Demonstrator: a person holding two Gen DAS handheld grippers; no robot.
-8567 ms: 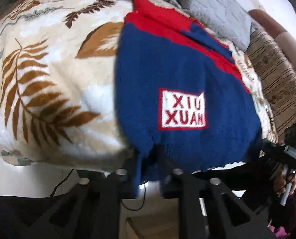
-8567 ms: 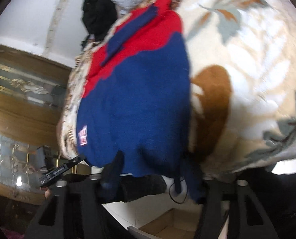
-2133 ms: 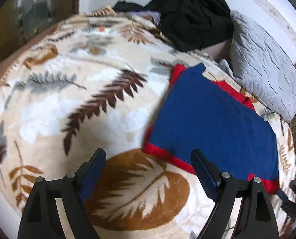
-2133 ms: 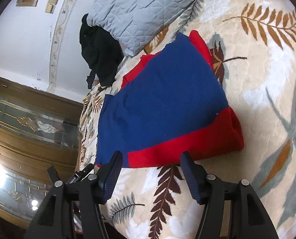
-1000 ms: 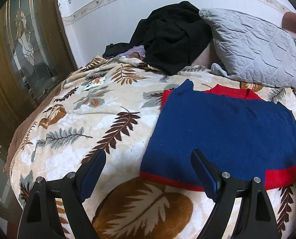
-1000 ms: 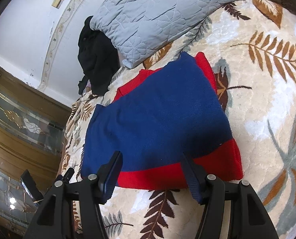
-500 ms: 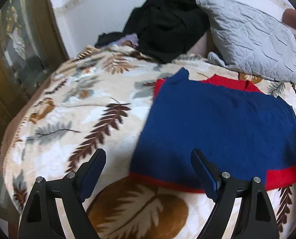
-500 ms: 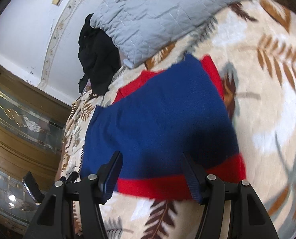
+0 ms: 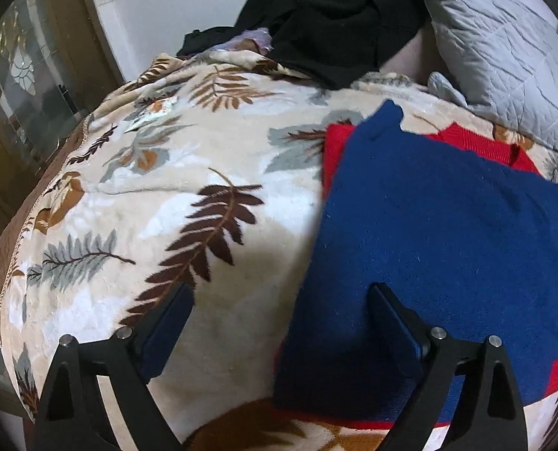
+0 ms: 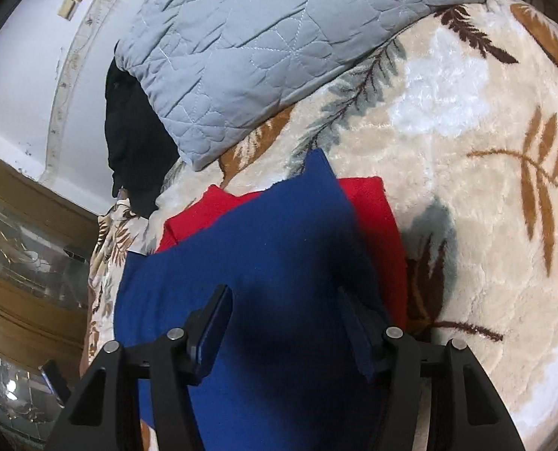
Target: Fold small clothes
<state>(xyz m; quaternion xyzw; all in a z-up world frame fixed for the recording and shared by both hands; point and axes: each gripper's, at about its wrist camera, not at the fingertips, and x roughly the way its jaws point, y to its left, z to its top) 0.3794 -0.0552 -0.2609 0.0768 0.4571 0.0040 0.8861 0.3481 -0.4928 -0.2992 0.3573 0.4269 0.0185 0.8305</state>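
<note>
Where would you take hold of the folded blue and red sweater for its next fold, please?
Probably the sweater's near red-trimmed edge, one gripper toward each corner, coming from the near side over the blanket. That edge lies flat and free. The opening left gripper straddles its left corner; the closing right gripper hovers over the blue panel, gripping nothing.

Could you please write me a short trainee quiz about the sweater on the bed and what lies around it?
1. True or false: the blue and red sweater lies flat on the leaf-print blanket.
2. What lies against the wall beside the grey quilted pillow? A) a black garment B) a white towel C) a cardboard box
3. Fill in: the right gripper has its fingers spread above the ____ part of the sweater.

Key: 1 true. 2 A, the black garment. 3 blue.
</note>
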